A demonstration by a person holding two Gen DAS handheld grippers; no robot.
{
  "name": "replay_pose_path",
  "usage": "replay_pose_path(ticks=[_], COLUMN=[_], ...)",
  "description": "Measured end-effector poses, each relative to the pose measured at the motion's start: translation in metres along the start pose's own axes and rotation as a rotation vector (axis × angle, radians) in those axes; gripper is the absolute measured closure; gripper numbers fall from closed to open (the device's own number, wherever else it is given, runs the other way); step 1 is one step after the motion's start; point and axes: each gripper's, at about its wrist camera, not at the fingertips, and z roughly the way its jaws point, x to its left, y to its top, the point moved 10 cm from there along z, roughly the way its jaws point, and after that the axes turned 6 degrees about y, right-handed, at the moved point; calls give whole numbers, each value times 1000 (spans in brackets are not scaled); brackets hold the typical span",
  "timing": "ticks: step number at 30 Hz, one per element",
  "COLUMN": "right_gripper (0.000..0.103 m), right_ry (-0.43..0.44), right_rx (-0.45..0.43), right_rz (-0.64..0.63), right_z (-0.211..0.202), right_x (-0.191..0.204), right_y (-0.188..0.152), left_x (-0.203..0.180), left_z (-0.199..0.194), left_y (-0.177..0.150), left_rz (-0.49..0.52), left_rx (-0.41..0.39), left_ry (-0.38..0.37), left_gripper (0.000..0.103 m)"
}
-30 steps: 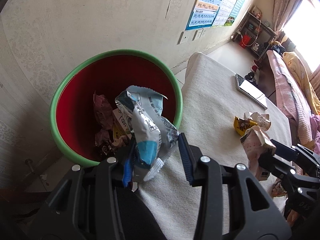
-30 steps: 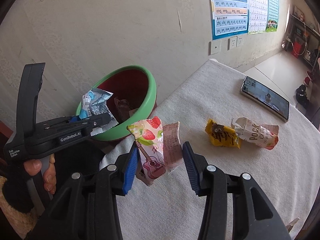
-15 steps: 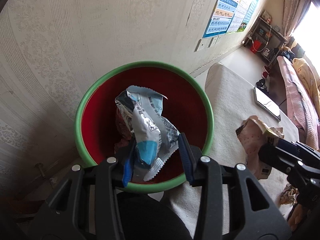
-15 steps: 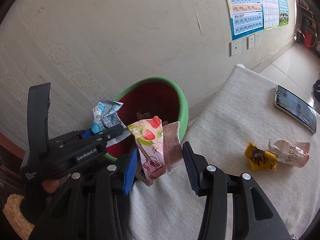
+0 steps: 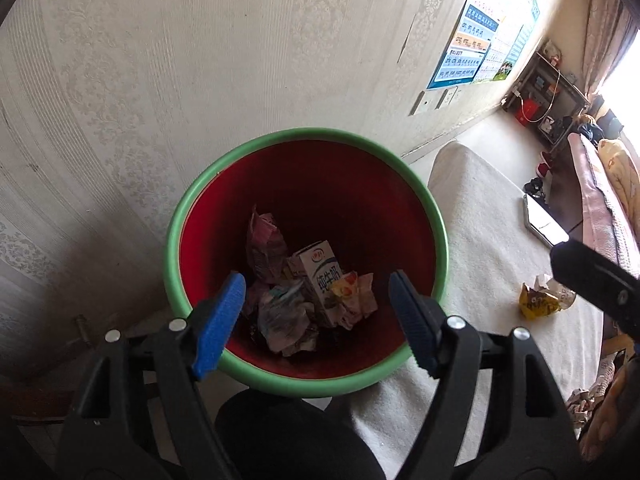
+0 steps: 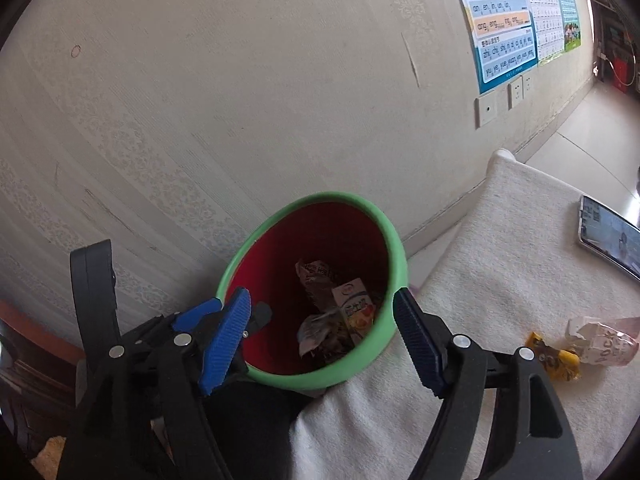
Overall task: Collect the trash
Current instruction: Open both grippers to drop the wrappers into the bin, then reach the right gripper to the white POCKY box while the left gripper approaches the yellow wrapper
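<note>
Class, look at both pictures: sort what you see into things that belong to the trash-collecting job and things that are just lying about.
Part of the job:
- bin holding the milk carton
- yellow wrapper on the table
- white wrapper beside it
- left tool, right tool, both empty, jaws opening

Just lying about:
- phone
- wall posters
- wall sockets

Bin (image 5: pixel 304 136) was smooth plastic with a slight sheen. Table cover (image 6: pixel 520 248) was matt, napped cloth. Wrappers (image 5: pixel 292 316) were crinkled foil and paper. Wall (image 6: pixel 240 100) carried matt embossed paper.
</note>
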Motion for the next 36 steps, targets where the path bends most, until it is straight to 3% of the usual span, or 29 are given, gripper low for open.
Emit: replay_pose_path(ticks=[2,6,9,11,16,19,20,22,23,25,28,32,35,36], right_gripper=[31,31,31,31,32,34,39,66,71,95,98,98,84,68], right_ry=[-69,-300,-448,-494,-449,-471,-470,-464,-448,-352,-282,-245,-285,-284], right_rx=[-13,-17,59,131,288,318,322,317,310,295,268,230,172,150], right_rz=[-17,-55,-70,-65,-91,-162,-165,-154,-144,-88,-23,62,97,119], right_z=[-16,-49,-58,-57,-46,-40,-38,-40,-43,-51,-72,-93,-104,-108], right_x=[-25,-99,-158,-192,-227,-227,-226,-222,-216,-200,-173,-157,-167,-171], right_y=[-8,-11,-16,-25,-58,-71,-75,-81,-84,-94,-109,-133,-132,-129], left_x=[-4,-14,-23,-29,-37,-38,-38,-39,-38,-39,-49,-105,-158,-174], left_z=[-1,-1,-1,-2,2,5,5,5,5,5,6,10,14,15], left_y=[-2,-9,-14,-17,-23,-25,-26,-26,-27,-26,-30,-49,-62,-63], left_rz=[4,17,41,54,75,85,89,93,96,105,98,161,191,194], left_rx=[-1,11,15,17,30,42,43,43,43,43,61,98,135,140], left_ry=[-8,-13,-14,-20,-19,-9,-6,-2,0,6,-14,-126,-231,-260], left_gripper=[32,32,32,32,32,32,32,32,32,32,32,32,32,32])
